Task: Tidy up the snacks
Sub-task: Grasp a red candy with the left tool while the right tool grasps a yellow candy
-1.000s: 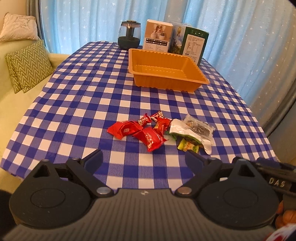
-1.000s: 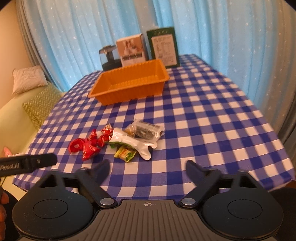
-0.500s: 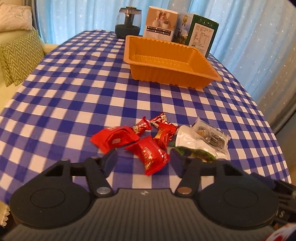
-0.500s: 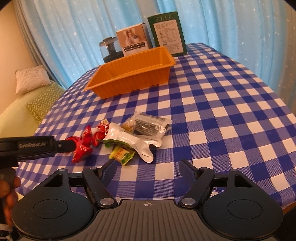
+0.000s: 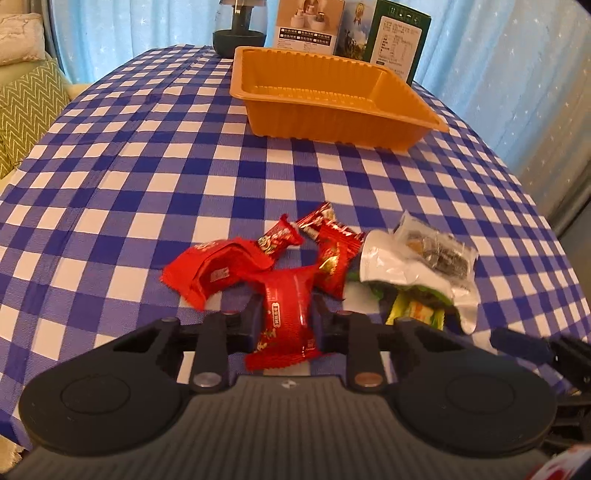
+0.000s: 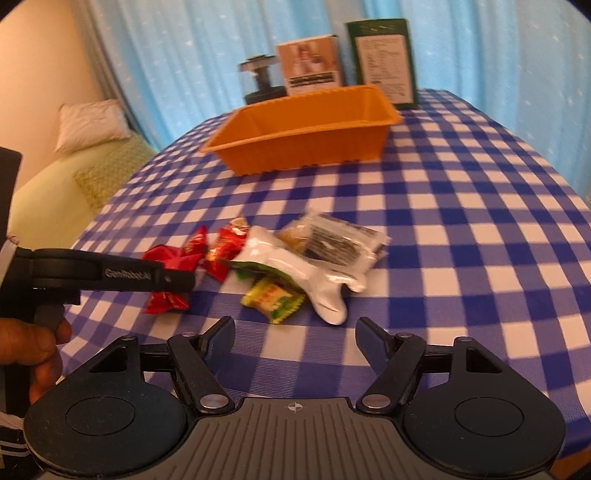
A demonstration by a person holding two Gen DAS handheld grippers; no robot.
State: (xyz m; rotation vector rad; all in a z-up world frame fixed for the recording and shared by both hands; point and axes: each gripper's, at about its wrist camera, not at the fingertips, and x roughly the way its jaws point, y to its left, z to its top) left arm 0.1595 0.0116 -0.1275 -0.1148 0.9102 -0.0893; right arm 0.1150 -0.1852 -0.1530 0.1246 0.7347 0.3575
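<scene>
A pile of snacks lies on the blue checked tablecloth (image 5: 155, 177): several red packets (image 5: 218, 269), a white pouch (image 5: 391, 262), a clear packet of dark pieces (image 5: 436, 251) and a yellow-green candy (image 5: 413, 314). My left gripper (image 5: 286, 314) is shut on the nearest red snack packet (image 5: 288, 310), at table level. From the right wrist view its finger (image 6: 129, 275) covers the red packets (image 6: 166, 299). My right gripper (image 6: 295, 332) is open and empty, just short of the yellow-green candy (image 6: 273, 299) and white pouch (image 6: 295, 269). The empty orange tray (image 5: 332, 92) stands beyond the pile.
Behind the orange tray (image 6: 306, 133) stand a dark glass jar (image 5: 238, 26), a beige box (image 5: 310, 26) and a green box (image 5: 395, 40). A sofa with cushions (image 5: 26, 107) is left of the table. Blue curtains hang behind. The table edge runs close on the right.
My left gripper has moved forward to the pile and closed on the nearest red packet. My right gripper has come closer to the snacks and stays open.
</scene>
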